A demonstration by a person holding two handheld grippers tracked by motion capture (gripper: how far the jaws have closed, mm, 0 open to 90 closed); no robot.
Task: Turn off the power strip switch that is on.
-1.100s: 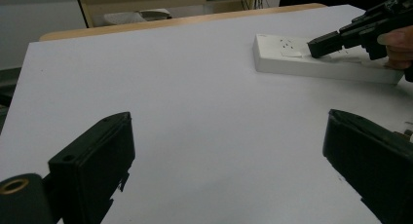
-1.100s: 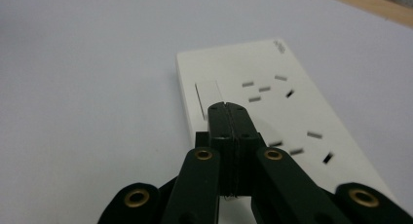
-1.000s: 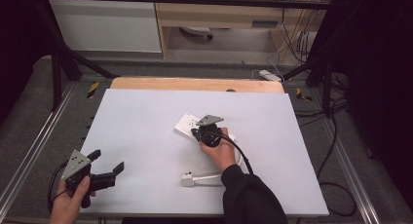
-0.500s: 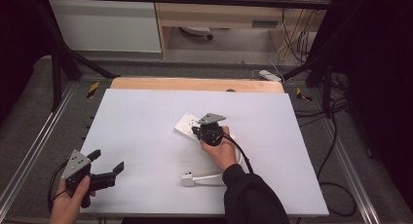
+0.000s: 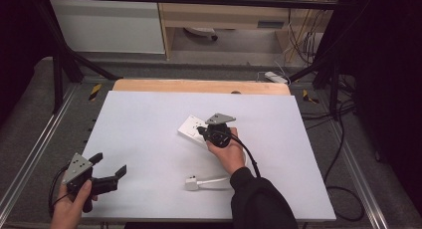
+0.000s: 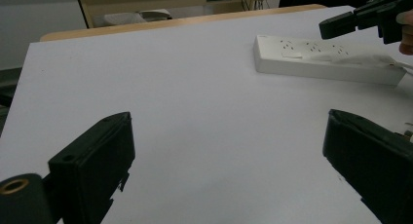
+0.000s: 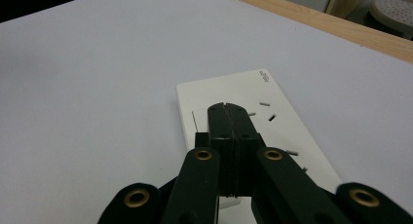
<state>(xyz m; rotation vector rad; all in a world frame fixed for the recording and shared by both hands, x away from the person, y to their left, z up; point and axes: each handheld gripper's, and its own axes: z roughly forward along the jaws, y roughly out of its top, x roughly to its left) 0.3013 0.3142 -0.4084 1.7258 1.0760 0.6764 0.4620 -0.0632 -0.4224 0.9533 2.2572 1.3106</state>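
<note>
Over the last second the right gripper (image 5: 205,131) has edged slightly right along the flat white plastic power strip (image 7: 253,131), its black jaws pressed together just above the strip's top face. Near the white table's (image 5: 149,119) front left corner, well apart from the strip, the left gripper (image 5: 108,165) is held with jaws spread wide.

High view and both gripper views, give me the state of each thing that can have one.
Left hand-held gripper: jaws wide open, empty.
Right hand-held gripper: jaws shut, empty, over the power strip.
Power strip: flat on the table, sockets up and empty.
Plug: lying loose on the table.
</note>
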